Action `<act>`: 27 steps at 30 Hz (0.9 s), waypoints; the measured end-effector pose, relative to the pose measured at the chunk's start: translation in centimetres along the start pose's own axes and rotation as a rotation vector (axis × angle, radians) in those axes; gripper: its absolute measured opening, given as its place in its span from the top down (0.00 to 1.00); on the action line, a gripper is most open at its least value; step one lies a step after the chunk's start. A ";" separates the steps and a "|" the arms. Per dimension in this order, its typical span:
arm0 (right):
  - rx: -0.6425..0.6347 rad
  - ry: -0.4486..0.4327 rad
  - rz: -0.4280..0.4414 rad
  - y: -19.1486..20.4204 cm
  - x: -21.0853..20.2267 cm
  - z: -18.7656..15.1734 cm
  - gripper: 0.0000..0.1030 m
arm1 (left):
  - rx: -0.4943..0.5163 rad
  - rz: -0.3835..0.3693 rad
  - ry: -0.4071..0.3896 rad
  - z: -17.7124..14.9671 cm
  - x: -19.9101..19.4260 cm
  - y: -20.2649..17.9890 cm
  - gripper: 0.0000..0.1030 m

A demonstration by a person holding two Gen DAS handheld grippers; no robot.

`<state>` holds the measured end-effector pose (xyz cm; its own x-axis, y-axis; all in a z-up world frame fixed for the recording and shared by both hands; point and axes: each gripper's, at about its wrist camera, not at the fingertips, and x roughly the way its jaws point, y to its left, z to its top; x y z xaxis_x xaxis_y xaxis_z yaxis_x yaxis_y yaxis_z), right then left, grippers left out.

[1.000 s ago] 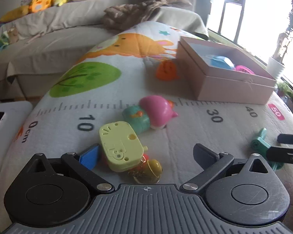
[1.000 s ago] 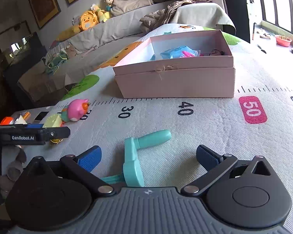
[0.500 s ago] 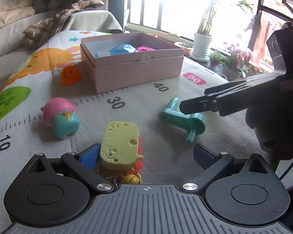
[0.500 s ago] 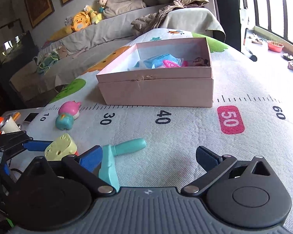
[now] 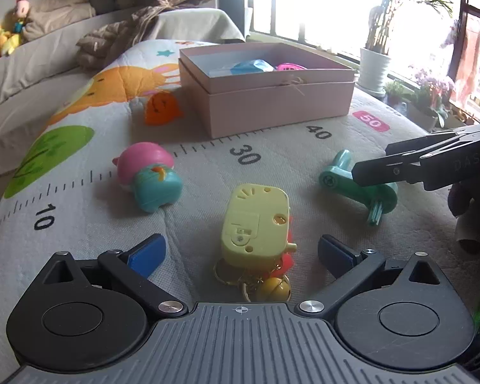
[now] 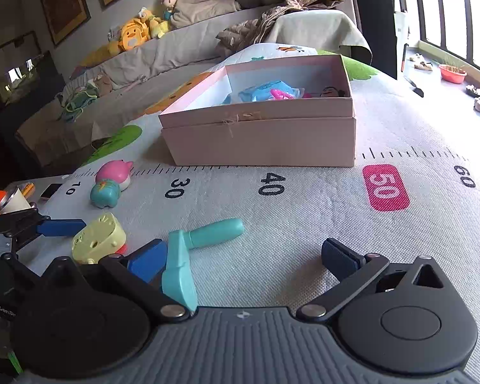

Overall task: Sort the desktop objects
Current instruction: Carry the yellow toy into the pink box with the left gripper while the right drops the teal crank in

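Observation:
A yellow box-shaped keychain toy (image 5: 256, 224) with a gold bell (image 5: 273, 289) lies between the fingers of my open left gripper (image 5: 240, 252); it also shows in the right wrist view (image 6: 97, 240). A teal crank-shaped toy (image 5: 358, 187) lies to its right, and in the right wrist view (image 6: 192, 252) it sits by the left finger of my open right gripper (image 6: 246, 257). A pink and teal figure (image 5: 148, 172) lies left. An orange toy (image 5: 160, 108) sits beside the open pink box (image 5: 272, 102), which holds blue and pink items.
The toys lie on a play mat (image 6: 336, 217) printed with a ruler scale. A sofa with plush toys (image 6: 137, 32) stands behind. A phone and a cup (image 6: 12, 201) sit at the mat's left edge. Potted plants (image 5: 372, 67) stand by the window.
My left gripper has shifted so the yellow keychain toy now lies centred between its fingers. My right gripper has moved closer to the teal crank toy.

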<state>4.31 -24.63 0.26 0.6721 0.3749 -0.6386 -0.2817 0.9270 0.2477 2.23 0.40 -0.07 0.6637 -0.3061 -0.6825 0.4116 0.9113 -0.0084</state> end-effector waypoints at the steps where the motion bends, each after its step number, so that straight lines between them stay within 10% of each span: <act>1: -0.002 0.003 -0.004 0.1 0.1 0.0 0.00 | -0.006 -0.002 -0.004 -0.1 0.0 0.1 0.00; 11: -0.141 -0.027 -0.010 1.8 -2.2 0.8 0.04 | -0.008 -0.006 0.014 0.1 -0.1 0.1 0.00; 19: -0.270 0.042 -0.029 5.1 -0.4 0.8 0.56 | -0.014 0.015 0.002 0.3 -1.2 -0.1 0.01; 27: -0.306 0.078 -0.042 5.7 0.1 0.3 0.89 | -0.021 0.023 0.008 1.3 -0.4 -0.9 0.38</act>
<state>3.01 -19.33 1.86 0.6359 0.3234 -0.7008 -0.4560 0.8900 -0.0031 2.42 -0.61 1.15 0.6677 -0.2832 -0.6885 0.3831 0.9237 -0.0085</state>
